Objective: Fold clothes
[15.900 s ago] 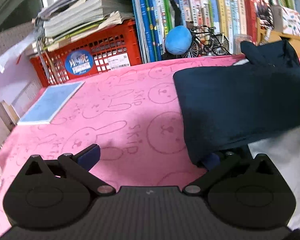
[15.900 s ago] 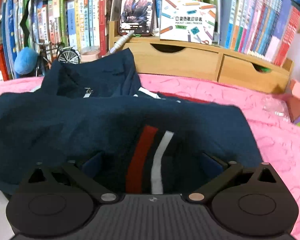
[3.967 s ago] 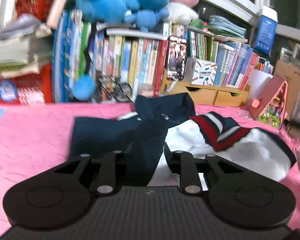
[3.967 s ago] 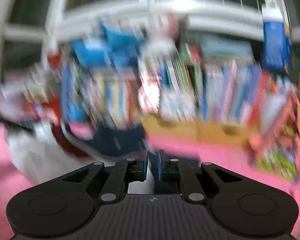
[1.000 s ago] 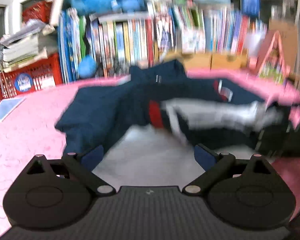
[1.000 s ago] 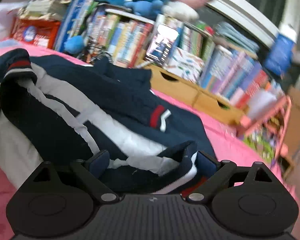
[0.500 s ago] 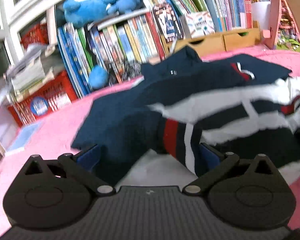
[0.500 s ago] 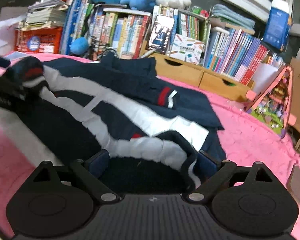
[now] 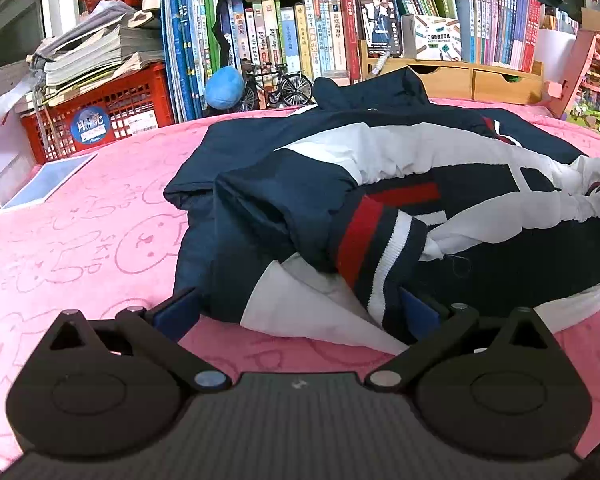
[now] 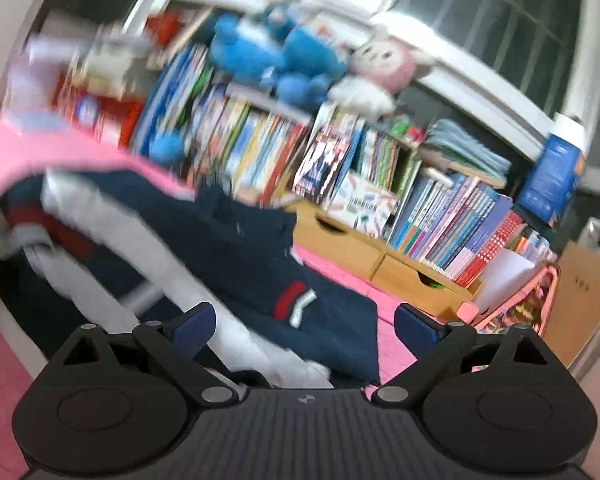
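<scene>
A navy, white and red jacket [image 9: 380, 184] lies bunched and partly folded on the pink bunny-print cloth [image 9: 80, 232]. A sleeve with a red and white striped cuff [image 9: 374, 248] rests across its near edge. My left gripper [image 9: 298, 312] is open, low at the jacket's near edge, with the cuff and white lining between its jaws. My right gripper [image 10: 304, 328] is open and empty, raised and tilted above the right part of the jacket [image 10: 236, 256]; that view is blurred.
Bookshelves [image 9: 300, 40] line the back, with a red crate [image 9: 100, 112] under stacked papers, a blue ball [image 9: 224, 90], a model bicycle [image 9: 278, 88] and wooden drawers [image 9: 472, 80]. A blue booklet [image 9: 48, 180] lies at the left. A pink toy house [image 9: 592, 76] stands at the right.
My right gripper has lifted off the jacket and tilted, its view now blurred. My left gripper has steadied low at the jacket's near edge, both staying open.
</scene>
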Tool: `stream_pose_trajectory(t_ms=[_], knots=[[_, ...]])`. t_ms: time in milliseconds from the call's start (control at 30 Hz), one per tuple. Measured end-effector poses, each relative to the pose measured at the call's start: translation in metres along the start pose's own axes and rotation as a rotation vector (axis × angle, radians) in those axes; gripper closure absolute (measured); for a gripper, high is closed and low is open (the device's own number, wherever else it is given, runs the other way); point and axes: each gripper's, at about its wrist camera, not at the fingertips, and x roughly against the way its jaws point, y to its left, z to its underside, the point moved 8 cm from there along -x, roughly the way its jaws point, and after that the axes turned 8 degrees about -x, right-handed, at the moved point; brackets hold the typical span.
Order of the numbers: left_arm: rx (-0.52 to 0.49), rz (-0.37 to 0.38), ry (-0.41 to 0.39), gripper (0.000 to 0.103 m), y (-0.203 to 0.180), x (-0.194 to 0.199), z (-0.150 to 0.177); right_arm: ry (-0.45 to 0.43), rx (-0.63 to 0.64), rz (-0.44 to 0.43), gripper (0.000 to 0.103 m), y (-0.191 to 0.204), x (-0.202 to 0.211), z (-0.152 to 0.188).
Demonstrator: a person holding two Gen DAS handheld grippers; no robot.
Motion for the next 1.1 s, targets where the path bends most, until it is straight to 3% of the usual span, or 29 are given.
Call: stream_pose_trajectory(t_ms=[133, 267, 333, 400, 433, 667, 733, 767, 833, 900, 967, 1033, 1100], knots=[[0.023, 0.018, 0.002, 0.0, 0.002, -0.002, 0.001, 0.115, 0.126, -0.029, 0.025, 0.011, -0.015, 0.036], [0.045, 0.036, 0.005, 0.0, 0.003, -0.004, 0.001, 0.123, 0.152, -0.044, 0.037, 0.015, -0.011, 0.05], [0.049, 0.038, 0.005, 0.0, 0.003, -0.005, 0.001, 0.116, 0.126, -0.035, 0.054, 0.013, -0.015, 0.043], [0.05, 0.038, 0.005, 0.0, 0.003, -0.004, 0.002, 0.109, 0.106, -0.017, 0.091, 0.01, -0.02, 0.034], [0.053, 0.038, 0.006, 0.0, 0.002, -0.004, 0.002, 0.101, 0.108, -0.001, 0.093, 0.008, -0.022, 0.031], [0.074, 0.052, 0.009, 0.0, 0.003, -0.005, 0.003, -0.044, 0.076, 0.143, 0.093, -0.018, -0.004, 0.016], [0.074, 0.054, 0.008, 0.0, 0.003, -0.004, 0.003, -0.136, 0.005, 0.221, 0.092, -0.035, 0.016, 0.014], [0.074, 0.055, 0.006, 0.0, 0.003, -0.004, 0.003, -0.151, -0.046, 0.241, 0.087, -0.043, 0.024, 0.017], [0.075, 0.056, 0.005, 0.0, 0.003, -0.004, 0.003, -0.103, -0.13, 0.241, 0.08, -0.054, 0.029, 0.032], [0.075, 0.059, 0.004, 0.0, 0.003, -0.004, 0.003, 0.024, -0.139, 0.207, 0.076, -0.055, 0.017, 0.058], [0.075, 0.058, 0.006, 0.0, 0.003, -0.004, 0.003, 0.076, -0.114, 0.197, 0.074, -0.049, 0.013, 0.074], [0.078, 0.056, 0.008, 0.0, 0.003, -0.004, 0.002, 0.049, -0.025, 0.206, 0.063, -0.037, 0.016, 0.075], [0.08, 0.053, 0.01, 0.0, 0.003, -0.004, 0.002, -0.015, 0.107, 0.212, 0.033, -0.02, 0.016, 0.067]])
